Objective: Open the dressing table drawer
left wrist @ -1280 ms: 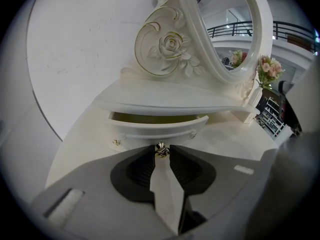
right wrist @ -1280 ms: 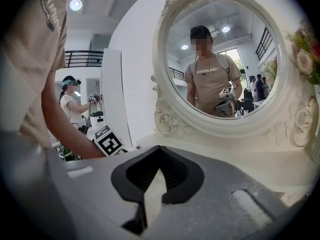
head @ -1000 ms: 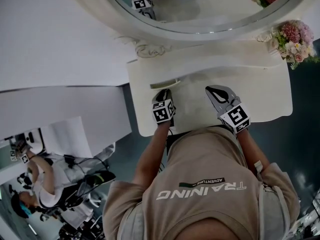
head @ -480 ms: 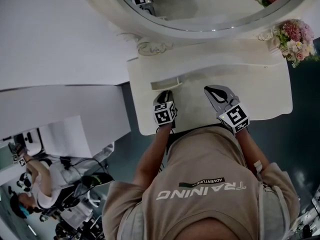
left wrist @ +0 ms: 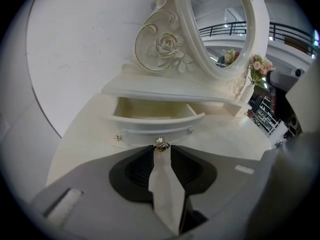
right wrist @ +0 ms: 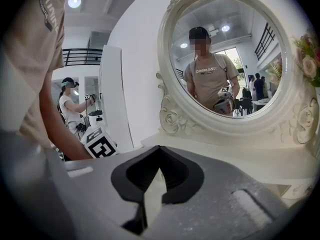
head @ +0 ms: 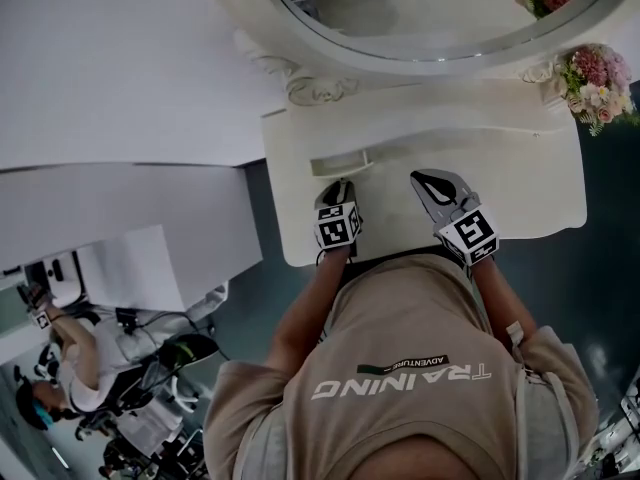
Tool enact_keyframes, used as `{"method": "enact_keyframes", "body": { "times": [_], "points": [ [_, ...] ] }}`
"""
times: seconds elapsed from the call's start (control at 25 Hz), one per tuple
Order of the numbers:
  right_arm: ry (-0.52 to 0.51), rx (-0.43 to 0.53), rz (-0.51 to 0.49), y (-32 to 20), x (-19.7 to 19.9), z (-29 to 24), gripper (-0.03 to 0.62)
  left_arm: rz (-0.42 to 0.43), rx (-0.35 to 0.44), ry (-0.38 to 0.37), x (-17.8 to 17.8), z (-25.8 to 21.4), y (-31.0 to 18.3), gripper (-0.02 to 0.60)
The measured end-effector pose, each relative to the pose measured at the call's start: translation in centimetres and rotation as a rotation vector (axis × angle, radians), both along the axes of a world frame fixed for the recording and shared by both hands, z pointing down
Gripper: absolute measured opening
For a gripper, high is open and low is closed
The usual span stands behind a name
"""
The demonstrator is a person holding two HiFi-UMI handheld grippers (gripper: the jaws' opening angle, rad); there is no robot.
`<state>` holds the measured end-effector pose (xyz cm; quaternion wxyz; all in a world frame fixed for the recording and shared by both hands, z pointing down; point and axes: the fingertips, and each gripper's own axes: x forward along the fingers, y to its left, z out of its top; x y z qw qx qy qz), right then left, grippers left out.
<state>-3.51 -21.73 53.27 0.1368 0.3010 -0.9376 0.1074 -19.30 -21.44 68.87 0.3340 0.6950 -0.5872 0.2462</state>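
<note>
Looks basically done: drawer [left wrist: 155, 120] pulled out under the mirror shelf [left wrist: 150, 90] at back left of the bench [head: 520, 193], no further than a second ago. Now spreading left gripper [left wrist: 160, 150] fingers off the knob [left wrist: 160, 144]; right gripper [right wrist: 159, 149] fingers pressed together, empty.

The cream dressing table [head: 520, 183] stands on a dark floor [head: 610, 258], its left back corner against a white wall [head: 120, 68]. Its flat top has a wavy front edge and rounded corners. Along the back runs a raised shelf [left wrist: 165, 91] that carries an oval mirror [head: 430, 13] in a carved frame with a rose at its foot. Under the shelf's left part a small drawer [left wrist: 155, 115] is pulled out over the top, a metal knob [left wrist: 160, 144] on its curved front. Pink and white flowers [head: 597, 80] sit at the right back corner, just beside the frame.
</note>
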Motion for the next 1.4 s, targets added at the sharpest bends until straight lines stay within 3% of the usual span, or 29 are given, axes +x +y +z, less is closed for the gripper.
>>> {"method": "enact_keyframes", "body": {
  "times": [0.16,0.32,0.4,0.6,0.88,1.0,1.4],
  "points": [
    [-0.010,-0.016,0.001,0.5,-0.8,-0.2,0.003,0.012,-0.010,0.009,-0.5,-0.5,1.9,0.118],
    [-0.013,-0.004,-0.010,0.9,-1.7,-1.1,0.003,0.022,0.033,0.003,-1.8,-2.6,3.2,0.057],
    [-0.009,0.013,-0.020,1.0,-2.2,-1.8,0.003,0.037,0.092,0.000,-2.3,-4.5,3.3,0.014],
    [0.013,0.064,-0.039,1.2,-3.3,-3.8,0.003,0.064,0.259,-0.006,-3.4,-10.3,3.2,0.014],
    [0.017,0.195,-0.047,0.6,-4.2,-7.7,0.003,0.062,0.566,-0.038,-5.1,-22.3,1.7,0.017],
    [0.000,0.242,-0.034,0.9,-4.3,-10.1,0.003,0.105,0.629,-0.082,-5.1,-26.2,1.9,0.018],
    [-0.094,0.378,-0.006,0.8,-4.8,-18.1,0.003,0.146,0.740,-0.086,-5.3,-32.3,1.0,0.018]
  ]
}}
